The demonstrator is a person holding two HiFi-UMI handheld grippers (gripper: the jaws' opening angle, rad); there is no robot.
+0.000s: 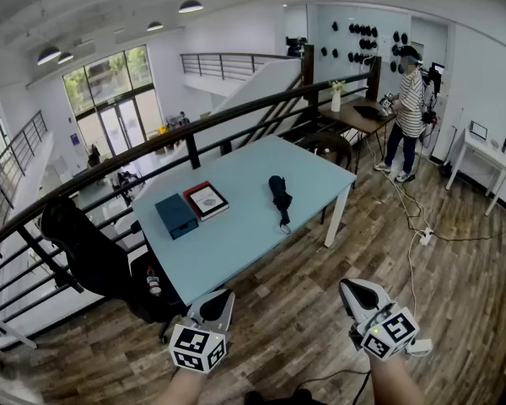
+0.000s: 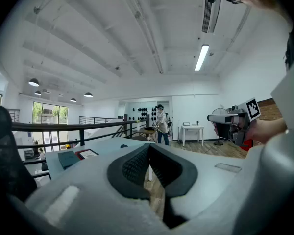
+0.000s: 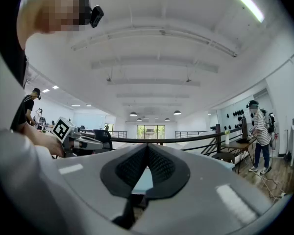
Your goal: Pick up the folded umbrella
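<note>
Folded umbrella (image 1: 279, 197) — lying on table (image 1: 240, 236).

The folded umbrella (image 1: 279, 194) is black and compact, collapsed to a short, thick bundle with its canopy wrapped close around the shaft. It lies flat on the pale blue tabletop (image 1: 236, 234), in the right half, about midway between the far edge and the near edge. Its length runs roughly from far to near. A thin wrist loop (image 1: 284, 227) trails from its near end onto the tabletop.
</note>
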